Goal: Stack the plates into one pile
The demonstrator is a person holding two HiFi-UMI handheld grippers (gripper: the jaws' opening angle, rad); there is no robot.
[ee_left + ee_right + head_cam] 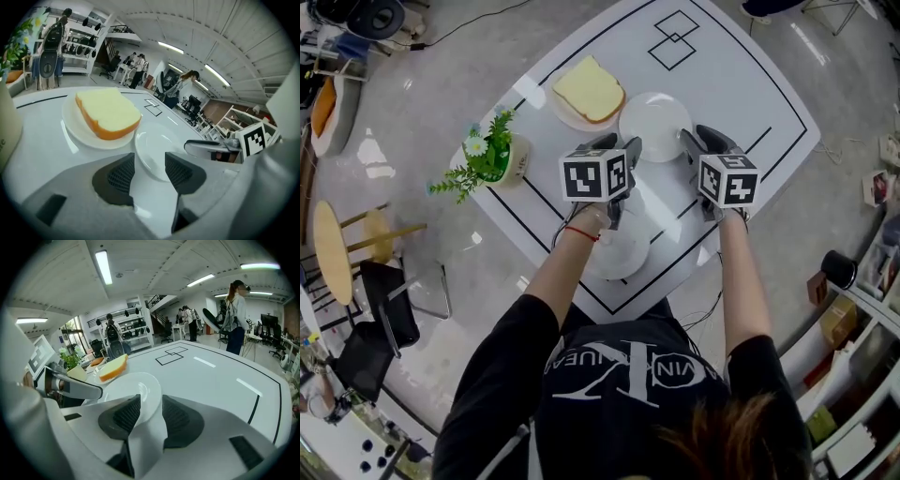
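An empty white plate (656, 125) lies on the white table (750, 84), right beside a plate (572, 114) that carries a slice of bread (589, 89). My left gripper (623, 145) sits at the empty plate's left rim and my right gripper (698, 137) at its right rim. In the left gripper view the jaws (149, 171) stand open, with the empty plate (157, 149) just ahead of them. The right gripper (150, 416) is open too, and the plate's (126, 394) near edge shows in the gap; no pad presses on it. A third plate (623, 253) lies under my left wrist.
A potted plant (492, 159) stands at the table's left edge. Black lines and squares (675, 39) mark the tabletop. A stool (333, 248) and black chairs (389, 314) are on the floor at left, shelves (853, 328) at right. People stand far back in the room.
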